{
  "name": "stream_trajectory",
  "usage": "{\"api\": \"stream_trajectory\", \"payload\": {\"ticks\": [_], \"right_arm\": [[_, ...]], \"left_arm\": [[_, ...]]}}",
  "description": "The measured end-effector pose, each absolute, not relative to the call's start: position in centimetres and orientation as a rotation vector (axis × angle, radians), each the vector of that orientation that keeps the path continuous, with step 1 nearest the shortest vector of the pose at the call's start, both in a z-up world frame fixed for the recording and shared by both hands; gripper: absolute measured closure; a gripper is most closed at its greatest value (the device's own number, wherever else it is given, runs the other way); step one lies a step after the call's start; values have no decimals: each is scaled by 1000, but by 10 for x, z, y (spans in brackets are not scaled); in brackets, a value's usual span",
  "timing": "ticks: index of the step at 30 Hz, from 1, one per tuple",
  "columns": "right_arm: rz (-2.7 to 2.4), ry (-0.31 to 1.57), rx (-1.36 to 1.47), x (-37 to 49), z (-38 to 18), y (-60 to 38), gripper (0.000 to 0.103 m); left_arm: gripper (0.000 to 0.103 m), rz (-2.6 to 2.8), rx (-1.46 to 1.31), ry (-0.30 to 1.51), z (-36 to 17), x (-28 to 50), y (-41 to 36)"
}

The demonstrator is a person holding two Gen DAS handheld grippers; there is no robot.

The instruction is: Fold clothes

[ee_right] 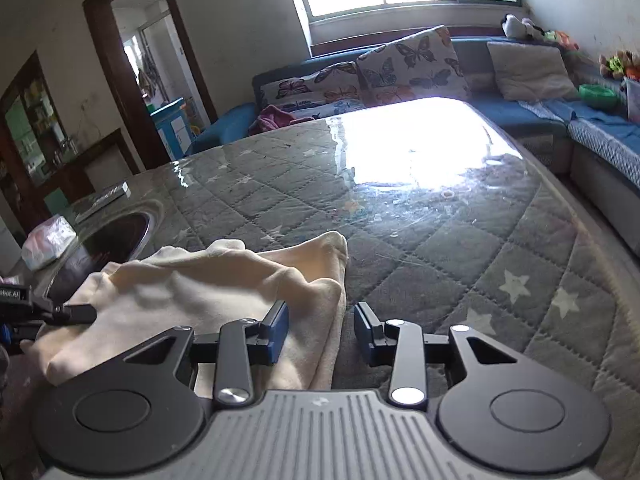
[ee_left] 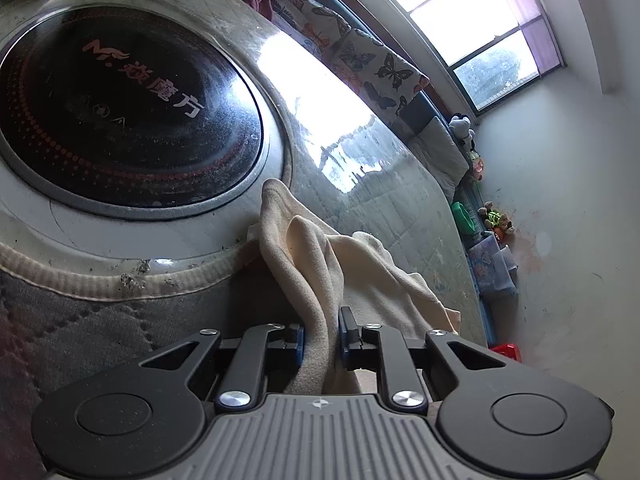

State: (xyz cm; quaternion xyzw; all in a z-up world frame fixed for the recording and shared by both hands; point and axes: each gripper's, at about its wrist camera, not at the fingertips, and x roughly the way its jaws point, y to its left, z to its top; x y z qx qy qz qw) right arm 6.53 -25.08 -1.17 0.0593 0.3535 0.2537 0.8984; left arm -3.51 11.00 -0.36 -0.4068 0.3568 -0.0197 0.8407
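Note:
A cream cloth (ee_left: 312,248) lies bunched on the quilted grey table cover (ee_right: 440,248), beside a round black hob (ee_left: 120,112). My left gripper (ee_left: 322,338) is shut on a fold of this cloth, which runs up between its blue pads. In the right wrist view the cloth (ee_right: 200,280) spreads to the left, and the left gripper's fingers (ee_right: 76,314) hold its far left edge. My right gripper (ee_right: 320,330) stands open at the cloth's right edge. That edge lies against its left pad, and the right pad is apart from it over bare cover.
The hob (ee_right: 116,236) sits sunk in the table at the left, with a plastic packet (ee_right: 48,240) and a slim remote (ee_right: 108,196) near it. A blue sofa with butterfly cushions (ee_right: 412,64) runs behind and to the right. The shiny cover stretches far ahead.

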Motion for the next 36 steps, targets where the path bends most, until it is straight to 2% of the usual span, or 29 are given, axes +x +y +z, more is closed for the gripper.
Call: {"api": "stream_trajectory", "payload": {"ticks": [5, 7, 9, 18, 21, 24, 36], "right_arm": [[531, 727, 155, 69, -14, -257, 66], [539, 730, 158, 67, -13, -256, 79], [547, 735, 169, 65, -11, -255, 87], [541, 725, 189, 60, -11, -254, 82], [558, 730, 203, 58, -12, -253, 90], [557, 714, 205, 49, -9, -254, 92], [491, 544, 221, -17, 25, -272, 93]], "left_arm": [[84, -48, -849, 750, -4, -33, 110], [84, -46, -837, 748, -3, -31, 108], [84, -45, -817, 748, -2, -28, 106], [84, -40, -735, 744, 2, -25, 96], [84, -43, -716, 743, 3, -26, 93], [85, -36, -680, 737, 7, -26, 91], [86, -83, -561, 688, 32, -44, 55]]}}
